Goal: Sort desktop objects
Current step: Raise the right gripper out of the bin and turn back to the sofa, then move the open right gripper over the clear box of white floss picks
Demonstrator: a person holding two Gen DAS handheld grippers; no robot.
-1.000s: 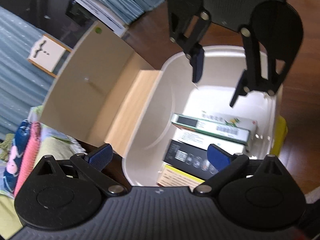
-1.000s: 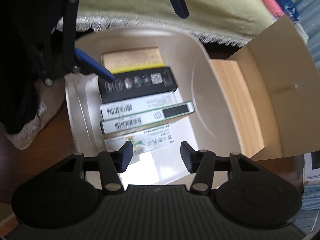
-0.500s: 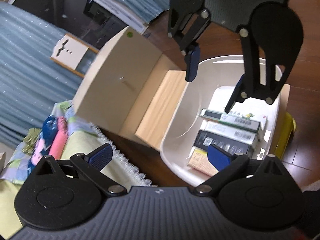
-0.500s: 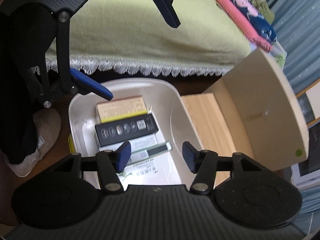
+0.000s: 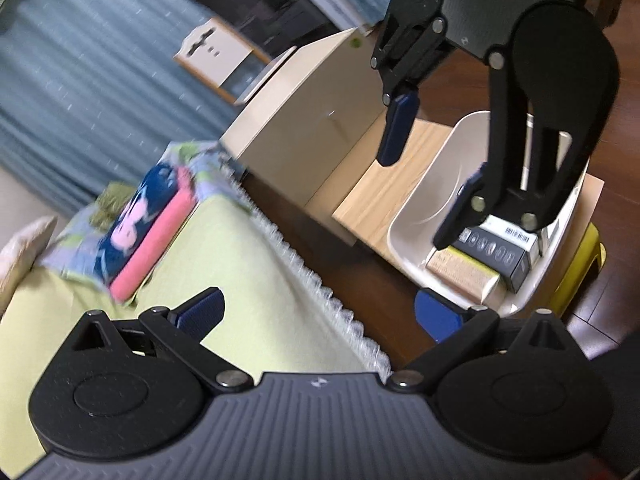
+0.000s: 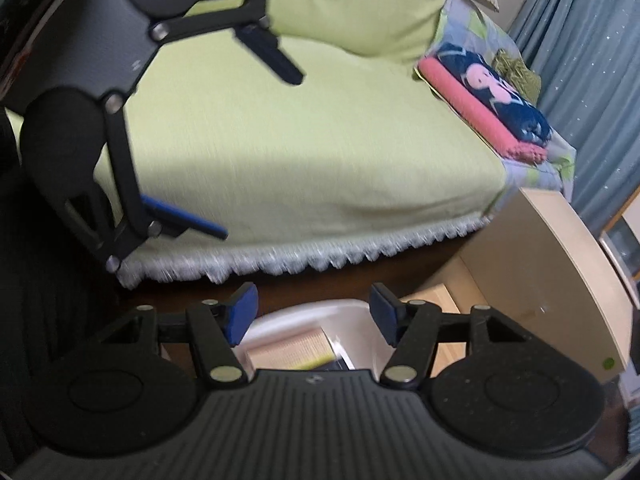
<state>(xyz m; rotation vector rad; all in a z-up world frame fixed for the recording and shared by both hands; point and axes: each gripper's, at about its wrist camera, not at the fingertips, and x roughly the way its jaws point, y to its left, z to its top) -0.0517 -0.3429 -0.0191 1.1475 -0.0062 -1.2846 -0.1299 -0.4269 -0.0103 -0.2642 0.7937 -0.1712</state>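
No wording can be read in either view. At the right of the left wrist view, a white box (image 5: 516, 236) in the pale bin (image 5: 416, 216) bears a barcode with illegible digits, and the black box (image 5: 492, 250) beside it carries a row of round icons. A small pale emblem (image 5: 319, 381) marks the gripper body at the lower centre, too small to make out.

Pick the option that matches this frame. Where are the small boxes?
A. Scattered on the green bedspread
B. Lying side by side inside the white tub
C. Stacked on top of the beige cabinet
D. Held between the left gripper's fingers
B. In the left wrist view the boxes lie packed side by side inside the white tub, and nothing is between the pads of either gripper.
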